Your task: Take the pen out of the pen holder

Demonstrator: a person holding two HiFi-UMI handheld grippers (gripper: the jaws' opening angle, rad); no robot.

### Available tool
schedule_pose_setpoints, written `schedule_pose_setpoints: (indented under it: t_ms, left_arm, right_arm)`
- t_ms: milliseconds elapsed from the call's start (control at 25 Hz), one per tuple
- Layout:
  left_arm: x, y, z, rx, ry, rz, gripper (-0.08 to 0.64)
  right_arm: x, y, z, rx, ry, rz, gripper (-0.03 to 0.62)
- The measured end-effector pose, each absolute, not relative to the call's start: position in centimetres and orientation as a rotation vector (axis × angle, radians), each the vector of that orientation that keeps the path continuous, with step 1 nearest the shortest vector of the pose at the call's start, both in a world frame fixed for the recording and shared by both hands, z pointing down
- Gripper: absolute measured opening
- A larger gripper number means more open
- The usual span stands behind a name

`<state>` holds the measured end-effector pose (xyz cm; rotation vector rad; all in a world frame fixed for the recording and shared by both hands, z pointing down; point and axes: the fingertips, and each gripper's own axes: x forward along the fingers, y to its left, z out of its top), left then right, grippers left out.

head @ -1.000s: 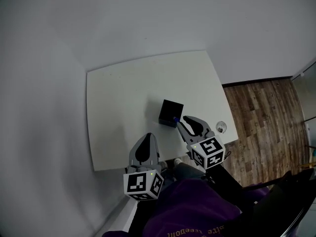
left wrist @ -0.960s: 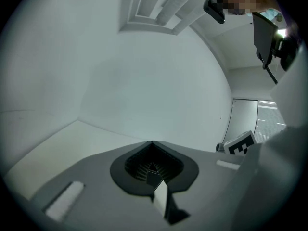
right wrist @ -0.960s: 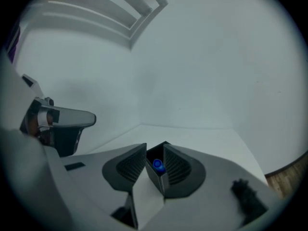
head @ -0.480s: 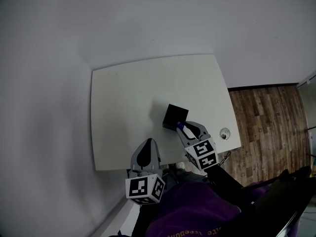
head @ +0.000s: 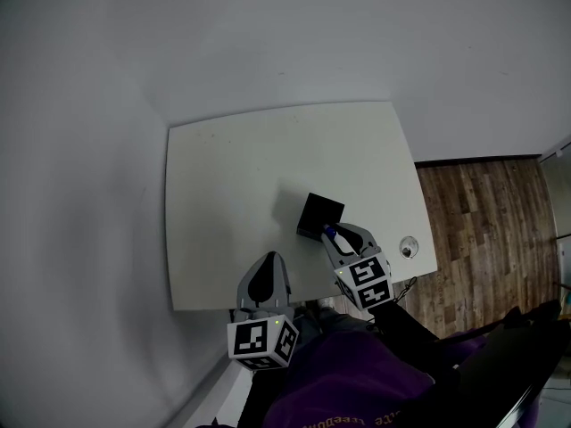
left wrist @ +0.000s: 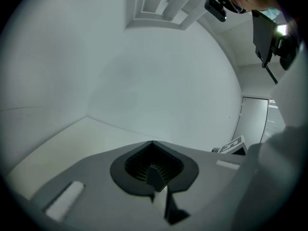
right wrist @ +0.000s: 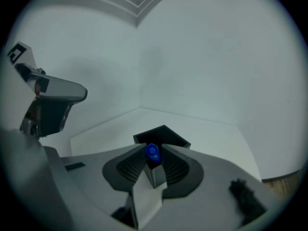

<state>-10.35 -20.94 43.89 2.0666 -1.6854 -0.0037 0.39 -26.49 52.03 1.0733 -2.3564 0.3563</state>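
Blue-capped pen [right wrist: 152, 152] pinched between closed right tongs [right wrist: 153, 166], right at near rim of black pen holder [head: 319, 215] on white worktop [head: 241, 176]. Left tongs [left wrist: 155, 174] pressed together, empty, above worktop's near edge.

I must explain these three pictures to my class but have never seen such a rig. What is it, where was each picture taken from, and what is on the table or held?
No robot here: a person holds a two-jaw gripper in each hand. One picture comes from a head camera looking down; the others from cameras riding on each gripper. A white table bears a black pen holder. The right gripper is shut on a blue-tipped pen just before the holder. The left gripper is shut and empty.
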Motion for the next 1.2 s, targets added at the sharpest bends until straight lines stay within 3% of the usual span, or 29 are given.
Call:
schedule_pose_setpoints:
  t_ms: [1200]
  left_arm:
    - [-10.6, -21.1, 43.0, 2.095, -1.701, -0.038, 0.005]
  right_arm:
    - [1.7, -27.1, 49.4, 1.147, -2.384, 0.339, 0.081]
